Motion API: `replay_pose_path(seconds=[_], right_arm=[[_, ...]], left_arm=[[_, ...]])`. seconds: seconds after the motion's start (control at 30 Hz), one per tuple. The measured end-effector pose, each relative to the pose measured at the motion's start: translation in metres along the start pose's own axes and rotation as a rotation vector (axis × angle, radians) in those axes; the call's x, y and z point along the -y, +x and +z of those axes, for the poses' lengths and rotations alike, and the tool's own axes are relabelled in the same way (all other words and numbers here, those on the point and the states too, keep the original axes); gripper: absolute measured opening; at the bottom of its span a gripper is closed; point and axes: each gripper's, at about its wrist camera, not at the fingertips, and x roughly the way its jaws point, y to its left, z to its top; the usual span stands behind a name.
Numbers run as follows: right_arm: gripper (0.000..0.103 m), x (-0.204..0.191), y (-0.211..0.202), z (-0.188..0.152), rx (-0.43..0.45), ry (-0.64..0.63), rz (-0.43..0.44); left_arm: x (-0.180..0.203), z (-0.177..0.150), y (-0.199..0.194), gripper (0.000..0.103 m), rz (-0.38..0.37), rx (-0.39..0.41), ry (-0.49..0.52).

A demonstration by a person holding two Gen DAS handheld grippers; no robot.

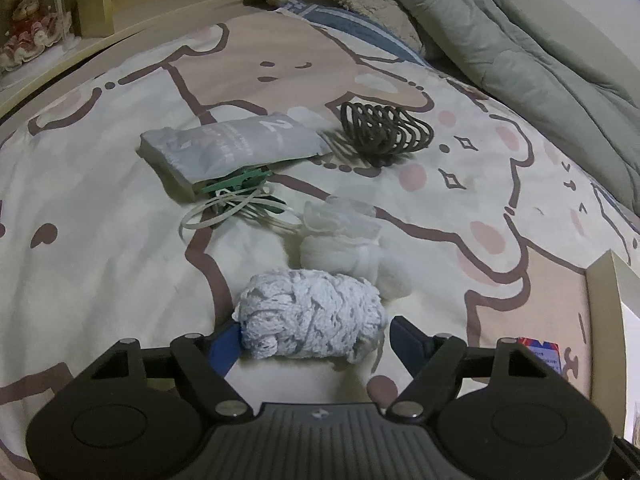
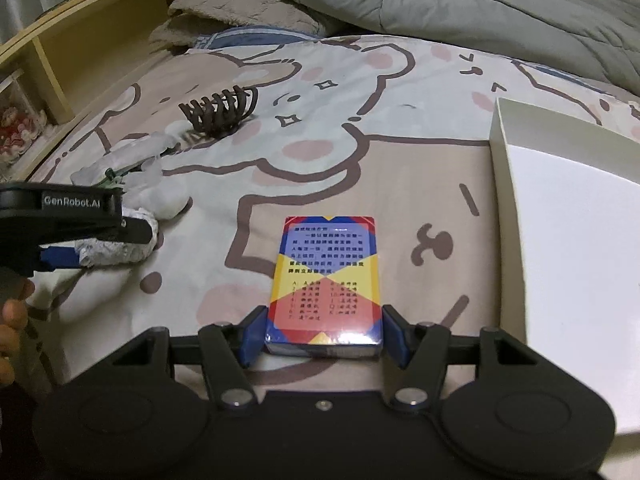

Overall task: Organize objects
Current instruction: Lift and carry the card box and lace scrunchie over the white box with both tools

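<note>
A white knitted bundle (image 1: 312, 320) lies on the bear-print bedsheet (image 1: 100, 240) between the fingers of my left gripper (image 1: 316, 328). The left blue pad touches it and the right pad stands a little off, so the gripper is open. The right wrist view shows that gripper (image 2: 100, 240) from the side over the bundle (image 2: 116, 254). My right gripper (image 2: 324, 320) is shut on a colourful card box (image 2: 326, 276), one pad against each long side. A corner of that card box (image 1: 544, 354) shows at the right of the left wrist view.
On the sheet lie a grey pouch (image 1: 228, 144), green and white ties (image 1: 236, 200), a brown hair claw (image 1: 386, 128) and a white gauzy bundle (image 1: 344, 240). A white open box (image 2: 560, 240) sits at right. A grey quilt (image 2: 440, 8) lies at the back, a wooden shelf (image 2: 80, 40) at left.
</note>
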Motion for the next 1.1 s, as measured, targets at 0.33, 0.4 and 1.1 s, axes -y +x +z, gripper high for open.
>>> replay_pose_path(seconds=[0.33,0.4,1.1], right_arm=[[0.068,0.004,0.018,0.013,0.002,0.042,-0.021],[0.065,0.002,0.02,0.013,-0.004,0.026,-0.023],[0.06,0.007,-0.012,0.016,0.176,0.03,-0.016]], left_arm=[[0.002,-0.001,0.008,0.08,0.043,-0.015,0.005],[0.002,0.001,0.009,0.08,0.041,-0.015,0.009],[-0.006,0.01,-0.024,0.07,-0.03,0.133,-0.064]])
